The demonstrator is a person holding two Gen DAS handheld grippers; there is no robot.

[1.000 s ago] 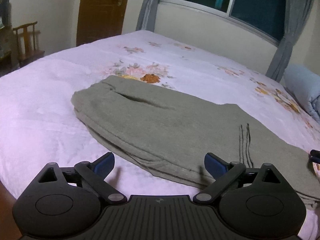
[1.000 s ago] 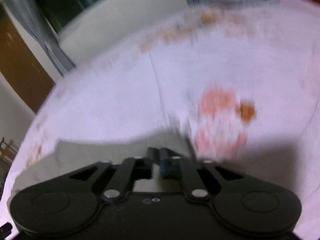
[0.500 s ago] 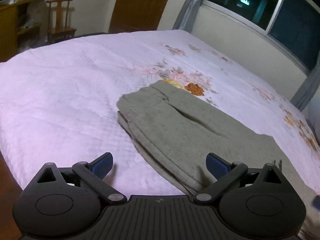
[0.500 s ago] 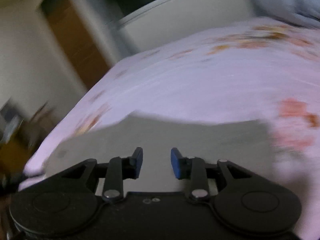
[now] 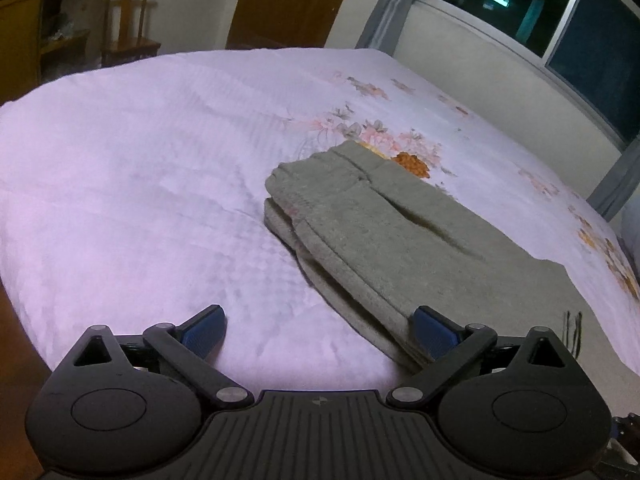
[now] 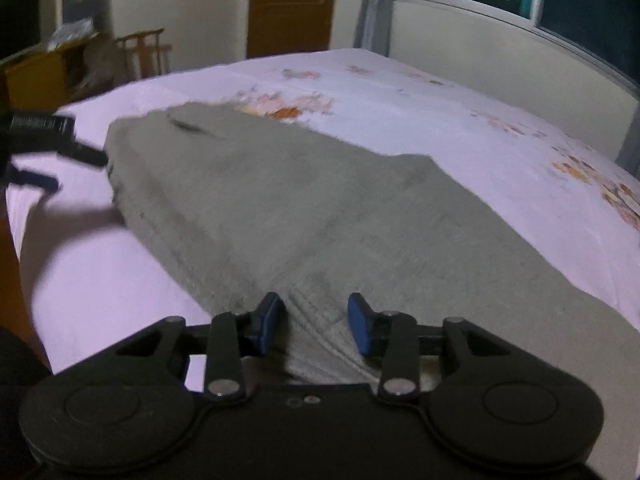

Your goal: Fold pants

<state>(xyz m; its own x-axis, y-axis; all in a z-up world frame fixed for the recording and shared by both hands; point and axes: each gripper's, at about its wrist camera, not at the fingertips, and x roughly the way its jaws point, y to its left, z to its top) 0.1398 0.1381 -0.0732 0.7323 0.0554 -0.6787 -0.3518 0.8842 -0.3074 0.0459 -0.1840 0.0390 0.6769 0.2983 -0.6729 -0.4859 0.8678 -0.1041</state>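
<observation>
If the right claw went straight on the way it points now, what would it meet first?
Most likely the grey pants: the right claw hangs open over their near end, cloth showing between its fingers. Exact height is unclear.

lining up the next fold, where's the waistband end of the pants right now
In the left wrist view the waistband end lies mid-frame on the pink bedspread, beside the orange flower print, far from the window.

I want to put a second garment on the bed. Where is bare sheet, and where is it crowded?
Bare sheet lies left of the grey pants, reaching toward the chair and door. A narrower bare strip runs behind the pants along the window wall. The near right side is crowded: the pants fill it, with the right gripper over them.
</observation>
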